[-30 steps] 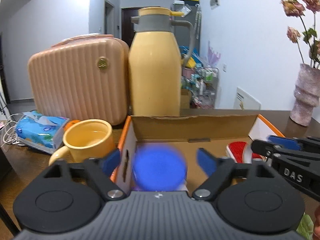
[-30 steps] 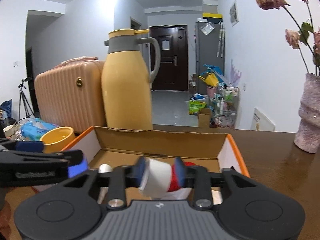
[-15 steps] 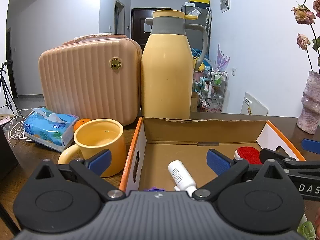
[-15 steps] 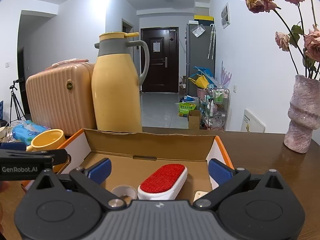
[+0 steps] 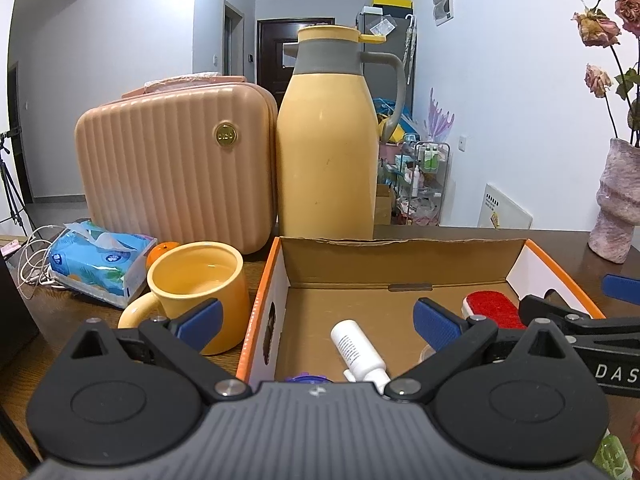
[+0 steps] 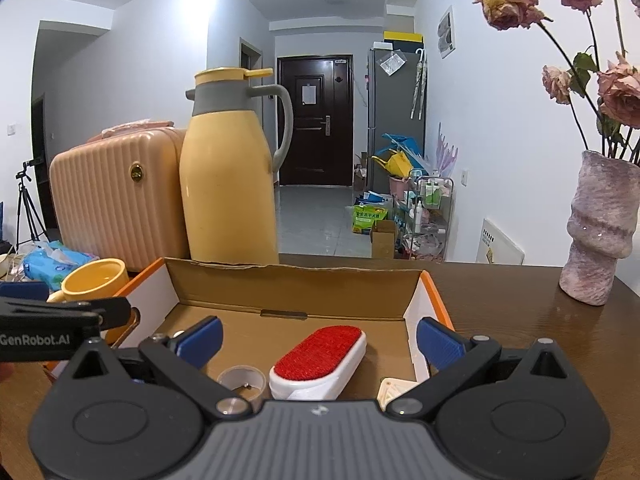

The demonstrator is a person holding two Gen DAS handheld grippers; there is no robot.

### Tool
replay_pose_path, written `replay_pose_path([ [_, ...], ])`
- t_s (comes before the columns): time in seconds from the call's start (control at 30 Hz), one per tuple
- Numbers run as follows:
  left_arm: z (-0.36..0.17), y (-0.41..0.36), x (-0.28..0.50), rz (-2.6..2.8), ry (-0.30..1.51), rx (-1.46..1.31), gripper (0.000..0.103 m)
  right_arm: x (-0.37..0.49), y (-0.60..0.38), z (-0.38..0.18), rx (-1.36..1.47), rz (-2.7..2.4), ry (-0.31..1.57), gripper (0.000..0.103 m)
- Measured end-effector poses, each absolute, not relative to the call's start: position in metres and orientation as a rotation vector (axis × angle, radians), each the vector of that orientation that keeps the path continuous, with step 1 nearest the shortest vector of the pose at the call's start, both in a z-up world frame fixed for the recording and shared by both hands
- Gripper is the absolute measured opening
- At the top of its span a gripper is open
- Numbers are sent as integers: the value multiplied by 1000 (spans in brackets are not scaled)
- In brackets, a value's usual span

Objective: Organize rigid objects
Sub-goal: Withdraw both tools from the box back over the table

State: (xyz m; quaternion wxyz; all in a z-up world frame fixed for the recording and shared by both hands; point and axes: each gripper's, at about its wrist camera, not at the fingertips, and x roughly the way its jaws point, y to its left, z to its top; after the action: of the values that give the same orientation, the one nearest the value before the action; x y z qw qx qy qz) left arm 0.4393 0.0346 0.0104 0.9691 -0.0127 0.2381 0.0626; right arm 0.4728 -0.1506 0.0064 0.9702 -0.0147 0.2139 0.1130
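An open cardboard box [image 5: 400, 252] [image 6: 292, 280] with orange edges lies on the dark wooden table. Inside it rest a white bottle [image 5: 358, 350], a red-faced lint brush [image 6: 320, 356] [image 5: 490, 308], a small clear cup [image 6: 242, 380], a white ridged piece [image 6: 394, 390] and a purple-blue cap [image 5: 306, 379] at the near wall. My left gripper [image 5: 316, 320] hangs open above the box's left wall, nothing between its blue pads. My right gripper [image 6: 318, 336] stands open over the brush, apart from it. Each gripper shows at the edge of the other's view.
A yellow mug [image 5: 196, 284] stands left of the box, with a tissue pack [image 5: 96, 260] and an orange [image 5: 162, 249] beyond. A tall yellow thermos jug [image 5: 326, 152] and a pink ribbed case [image 5: 176, 164] stand behind. A pink vase [image 6: 600, 232] with dried roses is at right.
The left gripper let go of the blue-capped white bottle, which now lies in the box. The right gripper opened and released the red lint brush into the box.
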Motion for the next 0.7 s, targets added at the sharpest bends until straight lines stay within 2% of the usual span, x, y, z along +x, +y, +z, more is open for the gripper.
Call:
replay_pose_path([
  [0.7, 24, 34, 385, 117, 458, -6, 103, 410, -177, 23, -34, 220, 399, 103],
])
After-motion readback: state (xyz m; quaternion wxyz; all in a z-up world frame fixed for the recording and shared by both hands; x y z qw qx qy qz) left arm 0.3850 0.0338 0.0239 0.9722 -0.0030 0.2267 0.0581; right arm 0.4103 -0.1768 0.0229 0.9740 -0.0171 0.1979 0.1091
